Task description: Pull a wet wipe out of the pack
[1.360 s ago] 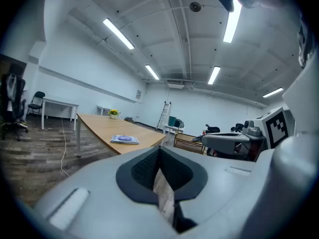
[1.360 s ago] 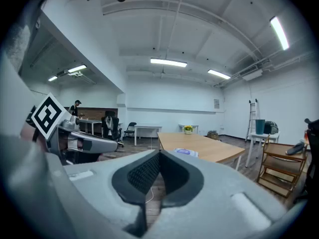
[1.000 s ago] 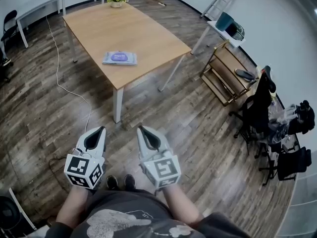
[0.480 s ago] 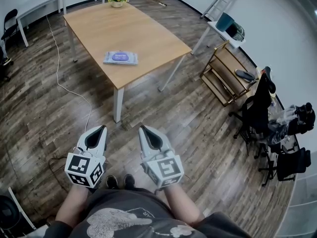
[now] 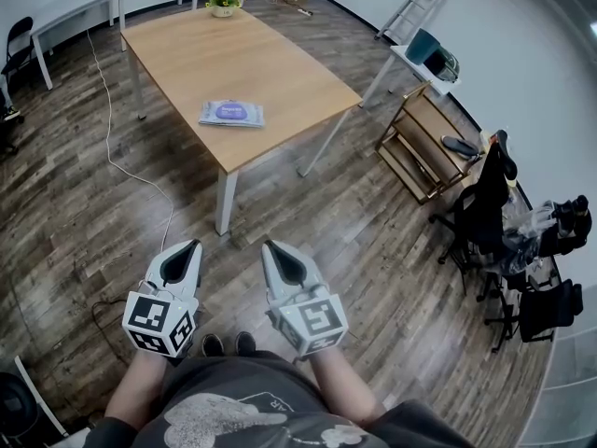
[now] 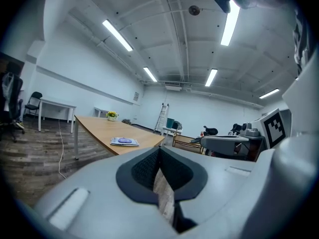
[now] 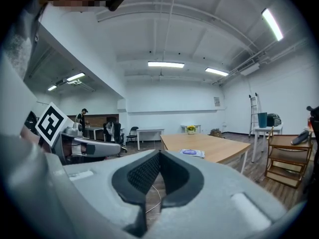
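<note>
Flat on the wooden table: a wet wipe pack, a soft rectangle, pale blue-white, with a purple oval patch in the middle of its top face. Placed in the table's near half, about midway across its width, a little back from the near edge. Too small to read any print or to tell how the flap sits.

Well short of the table, low over the floor: left gripper and right gripper, side by side, both aimed toward the table. Both clenched, pad against pad, holding no thing; only floor visible through the slit behind the pads in each gripper view. Pack well apart from both.

Table top of light wood on white legs, bare except for the pack and, at the far end, a small pot of yellow flowers. Dark wood-grain planks all round the table. Left of the table, a white cable trailing across the planks.

Right of the table:
- a white side table carrying a teal bin
- a low wooden shelf rack
- a ladder against the white wall

Farther right of the table, black chairs hung with dark gear. Left of the table's far end, a second white table and a black chair. Above the table, in the gripper views, a white ceiling with long strip lights.
</note>
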Demonstrator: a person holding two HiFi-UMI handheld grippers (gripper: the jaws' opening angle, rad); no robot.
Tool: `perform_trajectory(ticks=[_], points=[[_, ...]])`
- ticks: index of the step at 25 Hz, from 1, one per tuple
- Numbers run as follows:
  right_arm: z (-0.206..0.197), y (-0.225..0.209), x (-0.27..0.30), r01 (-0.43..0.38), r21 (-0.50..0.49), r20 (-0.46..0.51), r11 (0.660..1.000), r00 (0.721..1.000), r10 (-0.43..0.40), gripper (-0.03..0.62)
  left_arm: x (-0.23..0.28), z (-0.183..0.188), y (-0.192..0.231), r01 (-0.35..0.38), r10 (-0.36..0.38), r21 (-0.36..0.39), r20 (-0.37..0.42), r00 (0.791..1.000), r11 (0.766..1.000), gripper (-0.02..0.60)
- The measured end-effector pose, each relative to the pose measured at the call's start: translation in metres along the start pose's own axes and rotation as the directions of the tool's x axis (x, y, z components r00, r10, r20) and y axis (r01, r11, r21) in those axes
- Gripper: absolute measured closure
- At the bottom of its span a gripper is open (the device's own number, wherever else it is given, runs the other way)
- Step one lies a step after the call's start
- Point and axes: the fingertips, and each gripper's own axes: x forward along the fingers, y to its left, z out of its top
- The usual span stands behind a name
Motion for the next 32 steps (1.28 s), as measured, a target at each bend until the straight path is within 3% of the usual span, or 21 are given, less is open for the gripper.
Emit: perform_trajectory(ticks=[7,15,32], points=[[-0.004,0.000,0.006,0.050,0.024,0.012,0.998,0.999,-0.050,0.603,-0.004,-0.002,0.022,-0.005,0.005,-0.002,0.001,1.000,1.000,0.563],[-0.011,-0.030,0.009,0.124,0.049,0.007,0.991,0.992,-0.125,0.603,0.007,-0.007,0.035,-0.010,0.010,-0.004,-0.021,1.000,1.000,0.563],[0.004,-0.128,0.131,0.022,0.109,0.017,0.994,1.000,-0.024,0.602,0.124,0.025,0.090,-0.148,0.147,0.043,0.025,0.989,0.988,0.563]])
